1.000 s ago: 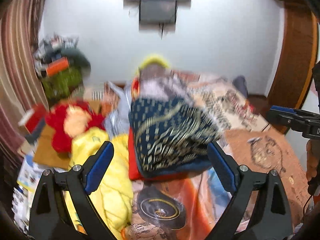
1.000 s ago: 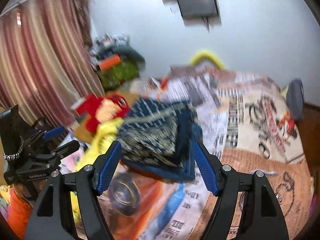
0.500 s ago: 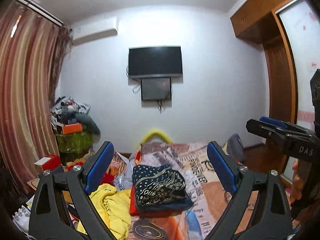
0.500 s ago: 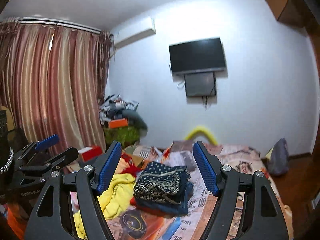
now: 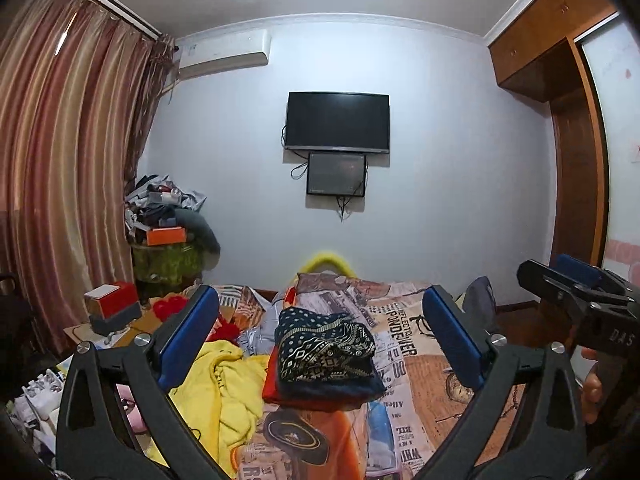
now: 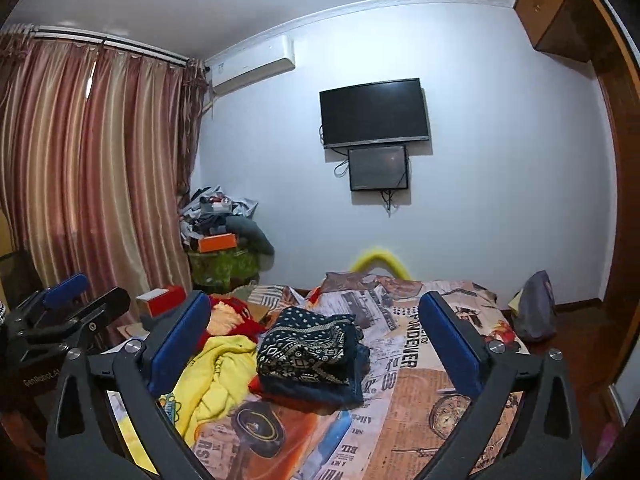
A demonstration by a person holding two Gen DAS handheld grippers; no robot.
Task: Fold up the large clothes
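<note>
Both jaws have just opened wide and empty on the left hand-held gripper (image 5: pixel 320 340) and right hand-held gripper (image 6: pixel 314 338); the folded patterned garment (image 5: pixel 324 350) hides the red cloth (image 5: pixel 273 380) beneath on the bed (image 6: pixel 420 400).

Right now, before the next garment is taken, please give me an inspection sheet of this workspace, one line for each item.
Surface: bed covered by a printed sheet, with a bare part on its right side.
Job's things: folded dark patterned garment on top of a stack with blue and red layers; yellow garment lying unfolded beside it on the left.
Clutter: red cloth behind the yellow one; red box; corner pile.
Grippers: left gripper and right gripper open, jaws have just been opening, nothing between them.
Cables: wires hanging under the television and the small screen.
Surroundings: curtains, air conditioner, wooden wardrobe.
</note>
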